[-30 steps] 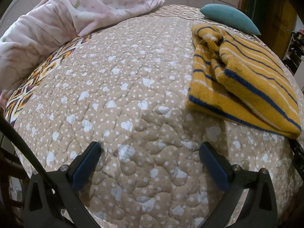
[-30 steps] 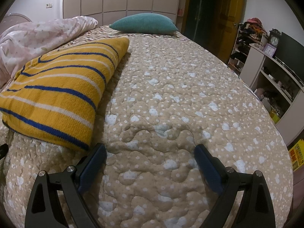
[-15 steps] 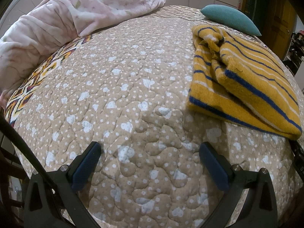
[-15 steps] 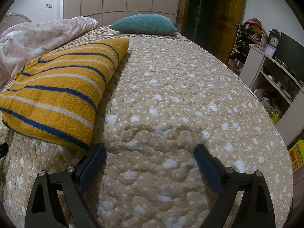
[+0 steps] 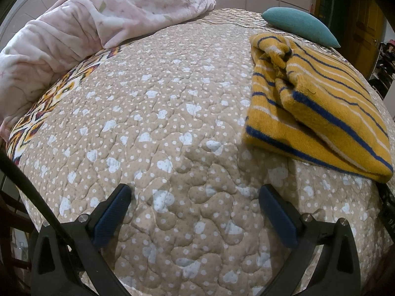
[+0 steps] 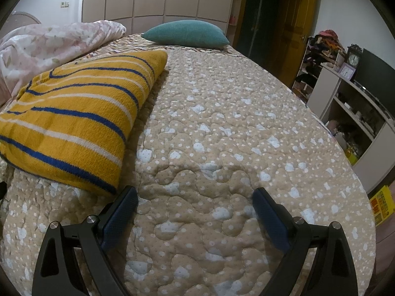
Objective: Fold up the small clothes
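The yellow striped garment (image 5: 318, 113) lies folded on the bed (image 5: 172, 113), between both views. Each hand-held gripper, left (image 5: 195, 212) and right (image 6: 195, 209), is held wide open and empty above bare quilt, likely so the fold is left undisturbed.

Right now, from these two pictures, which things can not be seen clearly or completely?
- Yellow knitted garment with blue and white stripes: its folded top layer hides the layers beneath in both views; the garment type is unclear.
- Pink floral blanket: cut off by the left edge in both views.
- Small clock on the white shelf: too small to read, right wrist view.
- Teal cushion: its far side is hidden.
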A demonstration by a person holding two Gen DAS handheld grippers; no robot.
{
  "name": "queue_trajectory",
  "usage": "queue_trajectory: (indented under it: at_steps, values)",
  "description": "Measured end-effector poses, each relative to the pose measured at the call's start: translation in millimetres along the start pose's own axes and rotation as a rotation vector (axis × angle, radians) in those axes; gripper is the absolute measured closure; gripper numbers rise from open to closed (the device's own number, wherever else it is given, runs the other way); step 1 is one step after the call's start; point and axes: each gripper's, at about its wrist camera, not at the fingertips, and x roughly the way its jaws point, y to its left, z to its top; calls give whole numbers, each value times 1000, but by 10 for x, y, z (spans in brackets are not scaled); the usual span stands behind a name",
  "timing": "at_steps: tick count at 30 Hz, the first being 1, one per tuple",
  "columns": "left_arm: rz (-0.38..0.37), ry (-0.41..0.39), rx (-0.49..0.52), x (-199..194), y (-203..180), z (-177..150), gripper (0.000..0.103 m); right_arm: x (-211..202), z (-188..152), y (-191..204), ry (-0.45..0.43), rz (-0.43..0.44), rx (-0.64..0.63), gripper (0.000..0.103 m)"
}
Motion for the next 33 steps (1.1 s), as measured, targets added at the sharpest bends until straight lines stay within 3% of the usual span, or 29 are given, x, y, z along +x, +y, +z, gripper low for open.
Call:
queue_trajectory:
  at_steps: [10, 33]
  values:
    - [10, -27, -7, -9, -23, -29, 0, -60, -25, 213, -63, -139, -97, 4]
    - [18, -50, -14, -3, -33, -38, 0, -73, -66, 245, -78, -157, -106, 4]
